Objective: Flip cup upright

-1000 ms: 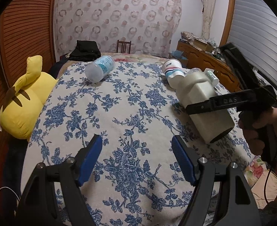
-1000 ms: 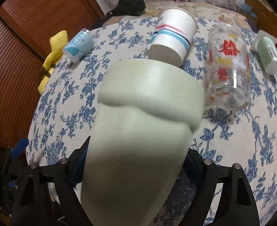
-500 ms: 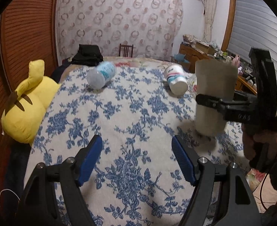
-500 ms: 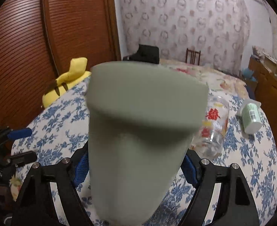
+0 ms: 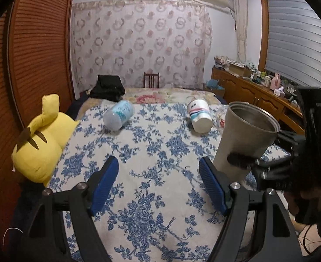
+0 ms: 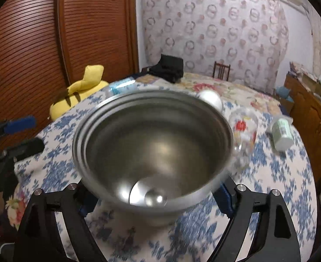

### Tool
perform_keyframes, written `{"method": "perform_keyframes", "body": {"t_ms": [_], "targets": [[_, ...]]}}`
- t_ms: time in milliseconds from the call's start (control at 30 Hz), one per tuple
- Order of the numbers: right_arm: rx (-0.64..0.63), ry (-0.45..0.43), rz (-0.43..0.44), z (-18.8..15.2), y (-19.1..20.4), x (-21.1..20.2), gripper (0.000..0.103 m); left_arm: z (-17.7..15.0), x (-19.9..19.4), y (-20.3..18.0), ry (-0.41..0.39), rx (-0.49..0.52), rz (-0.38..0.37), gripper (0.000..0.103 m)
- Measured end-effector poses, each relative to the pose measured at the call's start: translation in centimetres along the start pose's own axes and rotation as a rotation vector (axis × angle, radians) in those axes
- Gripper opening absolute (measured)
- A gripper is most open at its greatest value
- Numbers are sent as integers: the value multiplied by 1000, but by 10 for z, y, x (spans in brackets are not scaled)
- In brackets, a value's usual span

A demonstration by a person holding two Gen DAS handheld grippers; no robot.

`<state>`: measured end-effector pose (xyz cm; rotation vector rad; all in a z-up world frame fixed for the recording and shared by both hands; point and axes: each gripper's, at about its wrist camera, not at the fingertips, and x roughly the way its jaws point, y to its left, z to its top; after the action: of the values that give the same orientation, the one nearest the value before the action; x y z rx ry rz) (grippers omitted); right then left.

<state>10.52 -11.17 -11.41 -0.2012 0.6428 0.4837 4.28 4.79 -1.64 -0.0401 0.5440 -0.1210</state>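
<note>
My right gripper (image 6: 156,198) is shut on a pale grey-green cup with a steel inside (image 6: 154,152). The cup's mouth faces up and tilts toward the right wrist camera. In the left wrist view the same cup (image 5: 245,139) is held above the right side of the flowered bedspread (image 5: 151,152), mouth up and leaning left, with the right gripper (image 5: 247,163) around its lower half. My left gripper (image 5: 158,183) is open and empty over the near middle of the bedspread.
A clear plastic cup with a blue label (image 5: 119,116), a striped paper cup (image 5: 199,115) and a glass with red print (image 6: 245,133) lie on their sides. A green-white bottle (image 6: 281,132) lies at right. A yellow plush (image 5: 40,144) sits at the left edge.
The right gripper has turned the cup from lying bottom-up to mouth-up and lifted it. The left gripper has stayed open in place.
</note>
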Motion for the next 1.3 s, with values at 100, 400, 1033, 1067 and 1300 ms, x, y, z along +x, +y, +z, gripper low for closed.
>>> {"method": "perform_keyframes", "body": {"t_ms": [100,400,1033,1067,1300], "targets": [[30,-5,8,-10,-3,-13,90,2,-6,-8,-26,3,26,76],[137,-152,-88,-43,-24,-82,90,-1,-23,-33,-86,18,85,76],[214,-265,-169,-55,-47,-120,90,-12,-26,-45,-79,18,116,77],[213,-266,-168,-55,-46,-120,90,-12,-26,-44,-79,18,117,77],[212,-262,-170,-55,-45,-119,90,-13,-26,-44,-80,15,116,77]]}}
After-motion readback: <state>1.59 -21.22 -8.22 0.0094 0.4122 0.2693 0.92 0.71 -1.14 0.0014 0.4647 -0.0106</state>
